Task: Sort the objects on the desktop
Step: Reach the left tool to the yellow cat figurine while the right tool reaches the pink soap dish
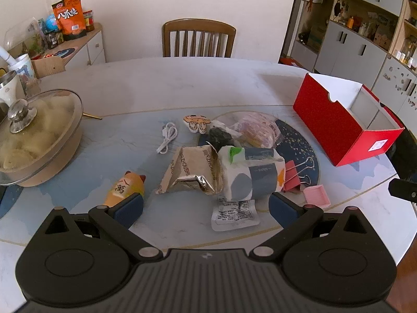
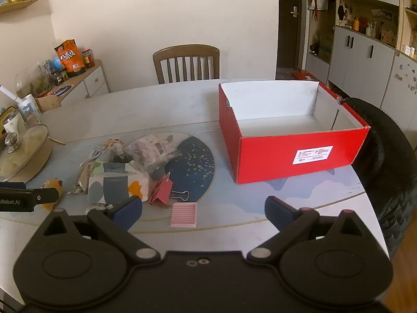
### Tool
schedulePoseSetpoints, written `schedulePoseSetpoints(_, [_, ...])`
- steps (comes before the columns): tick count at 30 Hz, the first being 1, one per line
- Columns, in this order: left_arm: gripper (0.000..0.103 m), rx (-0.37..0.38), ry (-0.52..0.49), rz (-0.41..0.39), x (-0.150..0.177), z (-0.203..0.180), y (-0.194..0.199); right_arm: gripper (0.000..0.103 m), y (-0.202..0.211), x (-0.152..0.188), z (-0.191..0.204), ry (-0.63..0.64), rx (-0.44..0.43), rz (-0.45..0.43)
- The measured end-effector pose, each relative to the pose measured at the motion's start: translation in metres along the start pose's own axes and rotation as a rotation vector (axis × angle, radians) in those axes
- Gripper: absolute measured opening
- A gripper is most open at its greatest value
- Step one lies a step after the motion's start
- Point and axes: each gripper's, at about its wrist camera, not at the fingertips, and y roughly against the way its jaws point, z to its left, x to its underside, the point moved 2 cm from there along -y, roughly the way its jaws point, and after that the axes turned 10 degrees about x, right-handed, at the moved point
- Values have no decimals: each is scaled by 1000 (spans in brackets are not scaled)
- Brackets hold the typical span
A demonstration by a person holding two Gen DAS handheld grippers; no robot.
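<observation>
Lying in a loose heap on the tabletop (image 1: pixel 198 83), toward its middle and partly over a dark round mat (image 2: pixel 192 161): the desktop objects to be sorted. Patterned tissue pack (image 1: pixel 250 174), touching a torn silver-lined wrapper (image 1: pixel 192 172) on its left. Printed sachet (image 1: pixel 233 215) at the near side of the pack, flat. Pink binder clip (image 1: pixel 293 177) against the pack's right end; small pink ribbed tray (image 2: pixel 183 214) just beside it, nearer the front edge. Clear bag of wrapped sweets (image 1: pixel 256 130) behind the pack, a black lump (image 1: pixel 219 135) next to it. Cartoon-printed eraser-like piece (image 1: pixel 196 123) and coiled white cable (image 1: pixel 168 137) at the heap's far left. Orange cat figurine (image 1: pixel 125 186) apart from the heap, toward the left front.

Red box (image 2: pixel 294 154), open-topped, white inside, nothing in it, standing near the right edge, well apart from the heap.

Left gripper (image 1: pixel 206 206): jaws spread wide, nothing between them, above the front of the heap. Right gripper (image 2: pixel 203 212): jaws equally wide, holding nothing, above the pink tray.

Lidded glass pan (image 1: pixel 39 135) at the left edge. Wooden chair (image 1: pixel 199 37) beyond the far edge.
</observation>
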Motion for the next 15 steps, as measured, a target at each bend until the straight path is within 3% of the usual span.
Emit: schedulePoseSetpoints(15, [103,10,-10,4,-7,37,-7,100,-20,2,32,34,-37,36])
